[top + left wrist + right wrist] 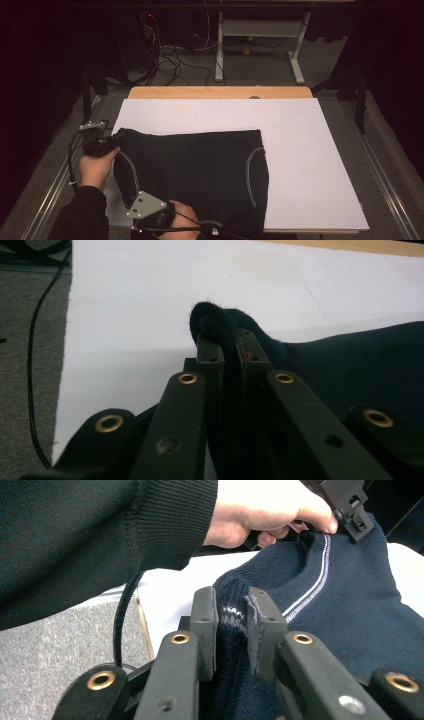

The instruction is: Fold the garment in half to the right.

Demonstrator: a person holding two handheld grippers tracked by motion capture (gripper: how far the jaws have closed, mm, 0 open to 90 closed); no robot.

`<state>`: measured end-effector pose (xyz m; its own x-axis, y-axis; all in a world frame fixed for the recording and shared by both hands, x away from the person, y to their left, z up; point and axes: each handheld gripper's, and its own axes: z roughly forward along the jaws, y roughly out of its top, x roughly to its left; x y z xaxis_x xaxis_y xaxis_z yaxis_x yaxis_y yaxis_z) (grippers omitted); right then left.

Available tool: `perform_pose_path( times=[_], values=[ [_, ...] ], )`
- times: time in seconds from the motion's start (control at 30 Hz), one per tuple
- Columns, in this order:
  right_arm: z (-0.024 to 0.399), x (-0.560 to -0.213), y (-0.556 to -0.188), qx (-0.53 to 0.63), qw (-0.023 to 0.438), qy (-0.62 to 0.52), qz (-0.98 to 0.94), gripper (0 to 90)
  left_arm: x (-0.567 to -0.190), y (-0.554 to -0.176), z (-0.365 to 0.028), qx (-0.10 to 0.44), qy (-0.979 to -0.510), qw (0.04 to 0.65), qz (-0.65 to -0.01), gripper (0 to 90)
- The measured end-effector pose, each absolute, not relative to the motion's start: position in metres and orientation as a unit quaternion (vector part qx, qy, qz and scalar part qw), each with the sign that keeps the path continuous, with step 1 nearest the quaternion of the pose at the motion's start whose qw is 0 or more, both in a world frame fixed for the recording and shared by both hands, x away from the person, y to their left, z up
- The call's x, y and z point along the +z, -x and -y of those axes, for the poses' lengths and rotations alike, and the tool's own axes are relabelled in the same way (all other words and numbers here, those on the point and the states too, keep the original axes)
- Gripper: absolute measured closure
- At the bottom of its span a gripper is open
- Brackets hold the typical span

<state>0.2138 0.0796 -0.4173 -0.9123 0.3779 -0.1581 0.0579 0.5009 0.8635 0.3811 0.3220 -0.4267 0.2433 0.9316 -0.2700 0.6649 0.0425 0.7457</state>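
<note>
The counter (300, 165), a white board over a wooden top, carries one large thing: a dark navy garment (200, 175) spread flat across its centre and running toward 6 o'clock. It has pale stitched seams curving down both sides, and the right gripper view shows ribbed knit with a light stripe.

The left tongs (226, 340) sit at the garment's 10 o'clock corner, jaws pinched narrow on a bunched fold of the cloth that pokes out past their tips. The left hand (96, 167) grips them just off the board's edge.

The right tongs (231, 612) are at about 7 o'clock, near the front edge, jaws closed on the ribbed hem with the knit squeezed between them.

Holding two points along the same side likely lets the person lift or fold that edge evenly without the fabric sagging between them.

There are no containers on the counter.
</note>
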Motion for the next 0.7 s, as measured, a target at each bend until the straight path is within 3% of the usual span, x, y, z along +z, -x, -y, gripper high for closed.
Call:
perform_pose_path(
  times=[0.7],
  values=[
    [-0.003, -0.403, -0.217, 0.529, 0.180, -0.170, -0.812, 76.4, -0.389, -0.395, -0.247, 0.191, -0.698, 0.403, -0.560, 79.7]
  ],
)
